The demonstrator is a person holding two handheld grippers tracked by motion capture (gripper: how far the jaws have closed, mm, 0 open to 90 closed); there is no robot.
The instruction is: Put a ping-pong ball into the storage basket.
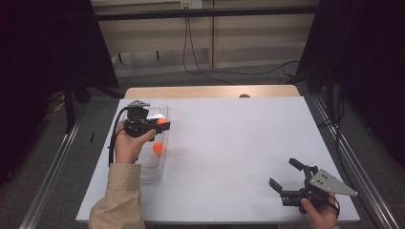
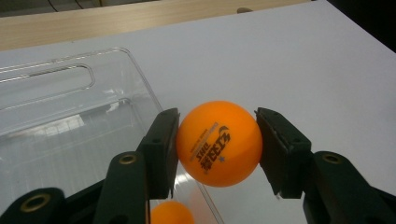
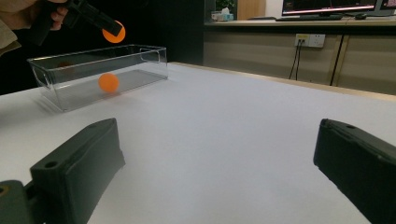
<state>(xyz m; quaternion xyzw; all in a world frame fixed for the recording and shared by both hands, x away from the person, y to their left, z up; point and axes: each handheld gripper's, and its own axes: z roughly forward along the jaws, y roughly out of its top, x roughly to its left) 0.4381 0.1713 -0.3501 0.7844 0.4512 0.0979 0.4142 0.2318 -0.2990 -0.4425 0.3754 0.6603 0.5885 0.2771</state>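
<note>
A white counter (image 1: 229,152) carries a clear bin (image 1: 154,169). Above the bin, the left claw (image 1: 160,125) pinches an orange ball (image 2: 218,143); a second ball (image 1: 157,148) lies inside it. Well apart from the bin, the right claw (image 1: 285,177) is spread.

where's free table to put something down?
Bare: the white table from the clear bin across to the right gripper. Crowded: far-left, where the left gripper holds an orange ball above the bin's rim, a second ball inside.
</note>
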